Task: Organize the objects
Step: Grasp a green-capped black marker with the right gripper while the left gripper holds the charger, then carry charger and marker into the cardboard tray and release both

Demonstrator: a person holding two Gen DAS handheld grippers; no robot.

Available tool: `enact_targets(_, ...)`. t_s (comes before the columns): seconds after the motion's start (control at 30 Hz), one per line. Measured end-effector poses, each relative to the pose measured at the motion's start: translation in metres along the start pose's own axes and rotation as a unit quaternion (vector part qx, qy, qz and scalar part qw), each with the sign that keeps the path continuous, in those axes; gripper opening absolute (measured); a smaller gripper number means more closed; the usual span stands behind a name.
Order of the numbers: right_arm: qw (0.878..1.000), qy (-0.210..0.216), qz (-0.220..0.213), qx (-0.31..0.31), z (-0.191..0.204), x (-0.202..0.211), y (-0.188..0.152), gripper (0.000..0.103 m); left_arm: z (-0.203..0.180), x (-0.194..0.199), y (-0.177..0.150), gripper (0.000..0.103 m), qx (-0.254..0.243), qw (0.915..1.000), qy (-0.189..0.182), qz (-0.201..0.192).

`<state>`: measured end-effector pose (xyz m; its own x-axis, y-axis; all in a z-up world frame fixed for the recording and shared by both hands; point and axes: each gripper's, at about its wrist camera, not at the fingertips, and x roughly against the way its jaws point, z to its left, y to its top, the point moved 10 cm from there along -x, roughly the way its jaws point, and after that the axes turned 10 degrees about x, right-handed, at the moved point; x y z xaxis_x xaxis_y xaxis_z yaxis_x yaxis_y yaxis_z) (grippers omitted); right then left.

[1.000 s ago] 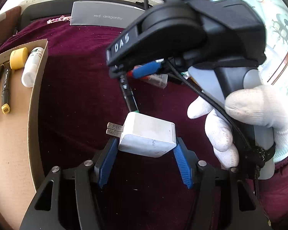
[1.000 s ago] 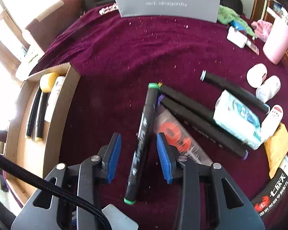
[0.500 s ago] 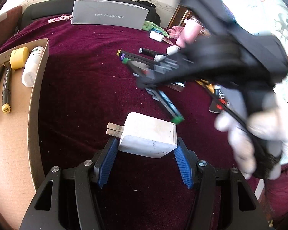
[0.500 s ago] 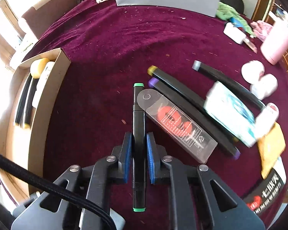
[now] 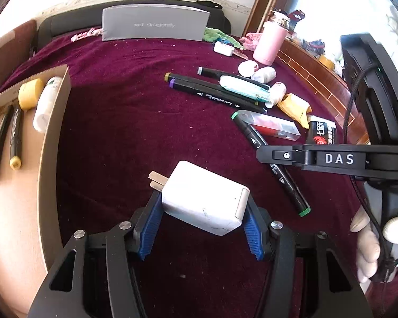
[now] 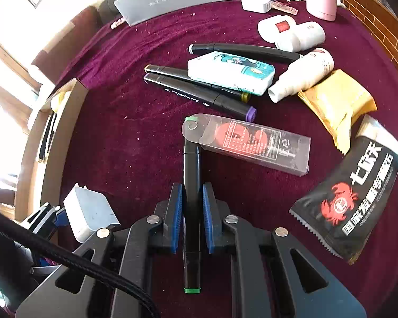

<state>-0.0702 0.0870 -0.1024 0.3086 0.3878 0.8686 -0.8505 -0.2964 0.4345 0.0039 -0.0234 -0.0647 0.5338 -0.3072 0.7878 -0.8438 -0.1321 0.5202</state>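
The black marker pen with green end caps (image 6: 191, 193) sits clamped between the blue pads of the right gripper (image 6: 192, 206), its far tip tucked under one end of a clear plastic package with red print (image 6: 248, 143) on the dark red velvet cloth (image 6: 135, 122). The left gripper (image 5: 201, 212) grips a white plug-in charger block (image 5: 207, 201) by its sides — its two metal prongs point toward the open cardboard box (image 5: 53, 137) at the left, and the jaws are pressing in on it.

Beyond the package lie two more black markers side by side, one purple-capped (image 6: 199, 96), one yellow-capped (image 6: 196, 79), with a white-and-teal tissue pack (image 6: 230, 73) resting across them. A black snack packet with a red crab (image 6: 355, 198) and a yellow wrapper (image 6: 337, 103) lie to the right. Inside the box are two black pens (image 5: 5, 143), a yellow cap (image 5: 30, 92) and a small white bottle (image 5: 46, 103).
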Motion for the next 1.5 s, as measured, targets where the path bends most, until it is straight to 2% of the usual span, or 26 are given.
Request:
enact_targets(0.4, 0.994, 0.082, -0.055, -0.041, 0.012, 0.028, 0.001, 0.013, 0.005, 0.058, 0.013, 0.051, 0.023, 0.9978, -0.028, -0.056)
enact_targets(0.7, 0.991, 0.108, -0.072, -0.024, 0.049, 0.046, 0.011, 0.013, 0.057, 0.096, 0.027, 0.051, 0.077, 0.9925, -0.029, -0.091)
enact_targets(0.87, 0.989, 0.123, -0.083, -0.003, 0.077, 0.054, 0.019, 0.013, 0.105, 0.12, 0.034, 0.051, 0.104, 0.9879, -0.008, -0.115)
enact_targets(1.13, 0.984, 0.156, -0.075, 0.037, 0.143, 0.046, 0.041, 0.013, 0.187, 0.142, 0.062, 0.051, 0.106, 0.983, 0.071, -0.132)
enact_targets(1.23, 0.983, 0.166, -0.065, 0.05, 0.168, 0.036, 0.049, 0.013, 0.214, 0.138, 0.074, 0.051, 0.102, 0.9826, 0.093, -0.125)
enact_targets(1.5, 0.98, 0.182, -0.028, 0.082, 0.236, -0.014, 0.071, 0.013, 0.254, 0.1, 0.099, 0.051, 0.101, 0.985, 0.112, -0.083)
